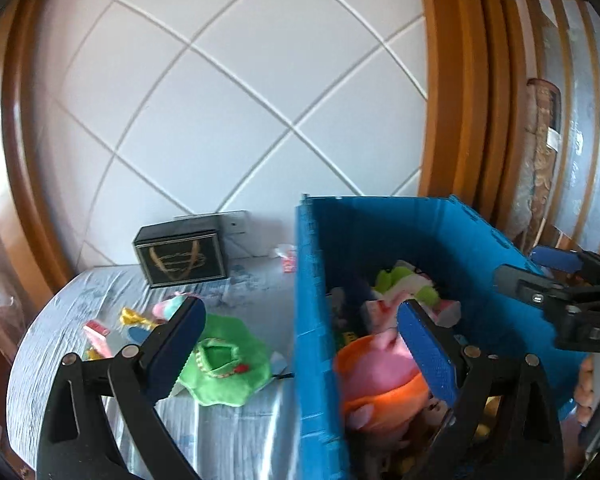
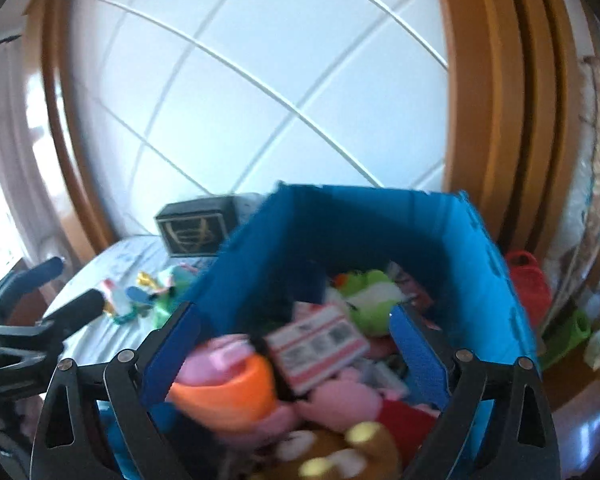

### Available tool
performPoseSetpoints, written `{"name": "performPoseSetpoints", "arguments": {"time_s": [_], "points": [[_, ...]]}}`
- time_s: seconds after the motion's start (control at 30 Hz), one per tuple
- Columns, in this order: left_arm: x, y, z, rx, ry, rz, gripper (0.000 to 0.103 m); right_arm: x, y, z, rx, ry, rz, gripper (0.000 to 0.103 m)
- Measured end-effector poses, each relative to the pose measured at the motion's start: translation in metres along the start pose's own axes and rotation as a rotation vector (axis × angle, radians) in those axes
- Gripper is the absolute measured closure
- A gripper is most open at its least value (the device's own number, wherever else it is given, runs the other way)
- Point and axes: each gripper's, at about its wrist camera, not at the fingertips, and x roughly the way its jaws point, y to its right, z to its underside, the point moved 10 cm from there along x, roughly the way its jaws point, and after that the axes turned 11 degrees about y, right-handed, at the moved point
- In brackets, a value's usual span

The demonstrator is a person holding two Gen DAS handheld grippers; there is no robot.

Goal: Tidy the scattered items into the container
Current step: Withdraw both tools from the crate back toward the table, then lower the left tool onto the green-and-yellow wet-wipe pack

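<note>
container [image 2: 480, 248] holds many toys; green cloth [image 1: 228, 364] and small items remain at its 9 o'clock. both jaws wide, empty.

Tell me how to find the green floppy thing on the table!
Find the tall blue plastic crate on the pale table. Just left of its wall lies the flat green scalloped fabric toy. The neighbours behind it are smaller scraps in pink, yellow and red.

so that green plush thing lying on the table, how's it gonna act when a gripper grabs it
The green plush piece lies flat and rumpled on the table, so it will probably flop and drape instead of holding shape. It looks like soft fabric, likely light and not fragile. It should not roll, though a pinch may catch only an edge.
</note>
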Motion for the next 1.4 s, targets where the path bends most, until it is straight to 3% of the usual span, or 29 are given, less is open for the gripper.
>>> {"name": "performPoseSetpoints", "arguments": {"time_s": [0.3,0.5,0.67,0.83,1.1,1.4], "points": [[-0.032,-0.145,0.042,-0.055,-0.029,-0.064,0.005,-0.009,-0.131,0.008,-0.045,0.037,-0.056,0.005],[-0.05,-0.264,0.085,-0.068,-0.098,-0.141,0.005,0.014,-0.239,0.023,-0.039,0.04,-0.103,0.004],[-0.051,-0.343,0.119,-0.113,-0.172,-0.201,0.005,0.049,-0.307,0.061,-0.049,-0.023,-0.096,0.004],[-0.044,-0.389,0.142,-0.157,-0.196,-0.241,0.005,0.09,-0.344,0.101,-0.049,-0.13,-0.107,0.004],[-0.013,-0.431,0.176,-0.19,-0.276,-0.332,0.005,0.153,-0.359,0.137,-0.055,-0.215,-0.163,0.004],[0.023,-0.464,0.214,-0.247,-0.36,-0.352,0.005,0.218,-0.394,0.169,-0.068,-0.314,-0.242,0.004]]}}
